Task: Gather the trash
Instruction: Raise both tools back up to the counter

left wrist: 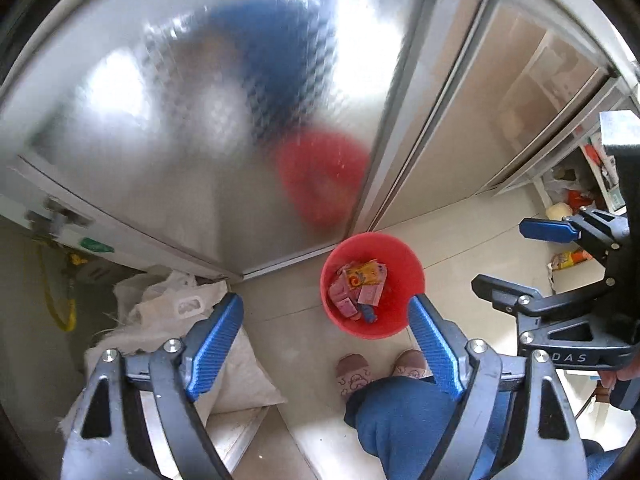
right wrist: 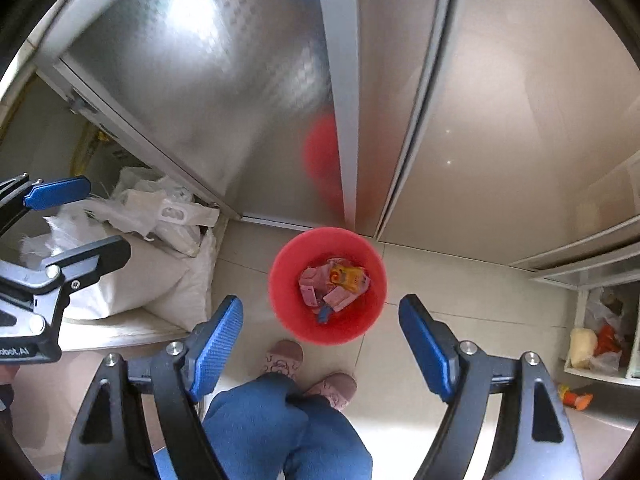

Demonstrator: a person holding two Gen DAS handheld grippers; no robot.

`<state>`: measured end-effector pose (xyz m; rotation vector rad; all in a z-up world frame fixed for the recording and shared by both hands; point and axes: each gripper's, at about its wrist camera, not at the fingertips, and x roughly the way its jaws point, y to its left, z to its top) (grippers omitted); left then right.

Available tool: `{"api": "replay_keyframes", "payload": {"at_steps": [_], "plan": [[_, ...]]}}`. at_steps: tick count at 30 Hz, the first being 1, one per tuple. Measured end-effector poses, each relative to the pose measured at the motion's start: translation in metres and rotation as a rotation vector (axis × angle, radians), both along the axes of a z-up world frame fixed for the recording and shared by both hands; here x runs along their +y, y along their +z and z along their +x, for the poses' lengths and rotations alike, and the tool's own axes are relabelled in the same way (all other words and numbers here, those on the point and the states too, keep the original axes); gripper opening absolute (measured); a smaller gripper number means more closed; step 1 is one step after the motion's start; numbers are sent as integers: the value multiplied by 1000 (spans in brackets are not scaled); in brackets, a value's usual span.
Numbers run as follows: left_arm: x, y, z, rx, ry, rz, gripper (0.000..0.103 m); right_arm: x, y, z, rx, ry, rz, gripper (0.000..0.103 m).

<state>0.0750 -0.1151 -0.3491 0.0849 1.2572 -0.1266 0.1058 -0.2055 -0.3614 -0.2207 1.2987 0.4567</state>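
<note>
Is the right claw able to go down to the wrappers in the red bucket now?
Probably yes. The right claw is open and empty, the red bucket stands uncovered on the floor below it, and the wrappers lie exposed inside. Only the slippers stand close by.

Home utility corner. Tiled floor (right wrist: 460,280), frosted sliding door (right wrist: 220,80), white sacks (right wrist: 132,272) left, slippered feet (right wrist: 282,356) near. Cluttered shelf (right wrist: 600,340) right.

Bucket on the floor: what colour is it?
Red; the bucket shows best in the right wrist view.
</note>
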Motion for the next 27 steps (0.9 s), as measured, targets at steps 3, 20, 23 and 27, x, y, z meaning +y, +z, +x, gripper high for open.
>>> {"api": "replay_keyframes", "payload": {"at_steps": [3,20,23,27], "plan": [[-1,35,-6,9,10,-13,89,-3,38,-5,-11,4,-3,79],[23,211,-17,-148,80,21,103,8,210,1,-182,66,10,102],[43,226,-11,-164,120,19,103,19,225,13,-205,90,28,102],[75,244,5,-174,194,46,103,53,242,33,-241,154,30,102]]}}
